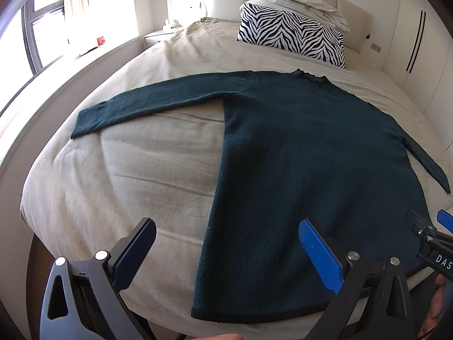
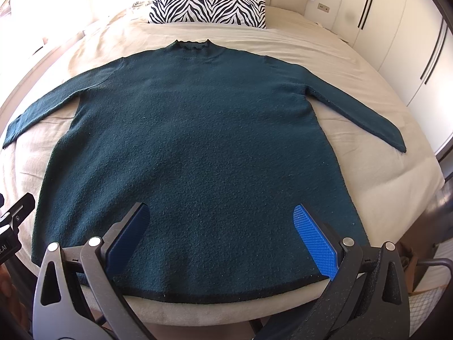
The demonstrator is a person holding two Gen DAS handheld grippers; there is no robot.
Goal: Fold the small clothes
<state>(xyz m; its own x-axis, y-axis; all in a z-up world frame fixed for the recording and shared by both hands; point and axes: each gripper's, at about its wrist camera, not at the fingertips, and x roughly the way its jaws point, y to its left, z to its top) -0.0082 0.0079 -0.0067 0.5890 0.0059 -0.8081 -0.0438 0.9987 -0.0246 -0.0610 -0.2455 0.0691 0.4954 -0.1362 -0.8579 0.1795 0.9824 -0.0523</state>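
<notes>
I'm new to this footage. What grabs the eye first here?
A dark teal sweater lies flat on the beige bed, sleeves spread and collar toward the headboard. Behind it a zebra-print pillow stands out sharply. Both tools, left and right, hang open near the hem.

We see bright daylight pouring in from the window (image 1: 42, 28) at ten o'clock in the left wrist view, blown out to white there, and again at eleven o'clock in the right wrist view. The bed cover (image 2: 354, 65) glows pale, while the dark sweater (image 2: 198, 130) keeps its knit texture in sharp focus. Straight lines bow strongly toward the rims, and black vignette fills the corners. Shadows stay soft.
</notes>
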